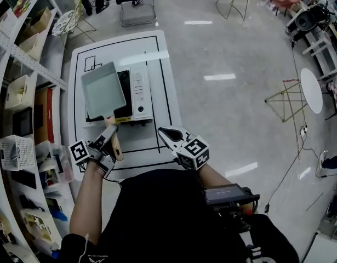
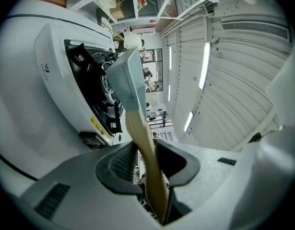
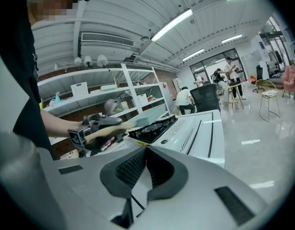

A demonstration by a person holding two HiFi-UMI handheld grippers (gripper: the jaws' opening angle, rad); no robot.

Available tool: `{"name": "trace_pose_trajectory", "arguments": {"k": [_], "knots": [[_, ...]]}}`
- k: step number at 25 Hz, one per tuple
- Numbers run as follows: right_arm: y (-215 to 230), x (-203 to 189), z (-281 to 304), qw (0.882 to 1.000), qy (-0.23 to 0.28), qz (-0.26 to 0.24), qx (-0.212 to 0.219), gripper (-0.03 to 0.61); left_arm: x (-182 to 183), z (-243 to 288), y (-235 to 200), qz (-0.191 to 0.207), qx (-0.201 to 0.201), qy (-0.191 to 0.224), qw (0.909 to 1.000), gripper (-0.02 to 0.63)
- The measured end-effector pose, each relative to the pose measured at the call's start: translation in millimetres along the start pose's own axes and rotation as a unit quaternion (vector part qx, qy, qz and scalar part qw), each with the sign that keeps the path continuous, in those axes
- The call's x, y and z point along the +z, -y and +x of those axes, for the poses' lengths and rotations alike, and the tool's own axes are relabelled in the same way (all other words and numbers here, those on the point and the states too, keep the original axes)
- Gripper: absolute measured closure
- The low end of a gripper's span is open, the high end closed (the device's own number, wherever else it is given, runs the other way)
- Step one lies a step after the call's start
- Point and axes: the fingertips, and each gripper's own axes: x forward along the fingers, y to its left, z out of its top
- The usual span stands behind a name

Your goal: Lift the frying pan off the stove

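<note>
Head view: one frying pan, its handle clamped in my left gripper, over the left of one stove; my right gripper, closed and empty, near right.

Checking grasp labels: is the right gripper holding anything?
No: in the right gripper view, the right gripper has its jaws closed tip to tip with nothing between them.
</note>
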Motion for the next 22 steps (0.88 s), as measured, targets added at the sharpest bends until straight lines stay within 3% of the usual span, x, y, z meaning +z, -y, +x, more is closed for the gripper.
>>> {"name": "trace_pose_trajectory", "arguments": {"k": [10,22], "knots": [[0,-3,-22,0.999,-0.016,-0.009,0.048,0.554,-33,-3,20,0.024,-0.005,0.039,0.9989,0.491],[-3,-21,-32,0.992,-0.041,-0.035,0.114,0.554,-67,-23,27,0.02,0.012,0.115,0.9932,0.489]]}}
